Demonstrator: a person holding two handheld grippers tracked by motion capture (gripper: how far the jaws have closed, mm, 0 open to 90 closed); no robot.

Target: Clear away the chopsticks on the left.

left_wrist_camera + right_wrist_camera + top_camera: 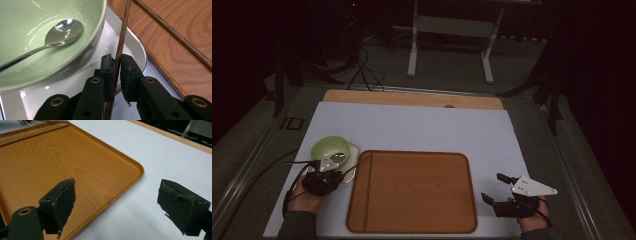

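Note:
My left gripper [117,62] is shut on a thin brown chopstick [123,35] that slants up over the rim of a white dish [136,47]. On that dish sits a pale green bowl [22,22] with a metal spoon [63,31] lying inside. A second chopstick [175,37] rests on the wooden tray [180,15]. From above, the left gripper [333,167] is at the near side of the bowl [330,148], left of the tray [412,195]. My right gripper [492,186] hovers open off the tray's right edge; nothing is between its jaws [117,192].
The tray [62,157] lies on a white mat [412,125] that covers the tabletop, with a wooden strip [412,98] at the far edge. Behind the table stand a white frame [452,30] and cables on the floor [362,70]. The surroundings are dark.

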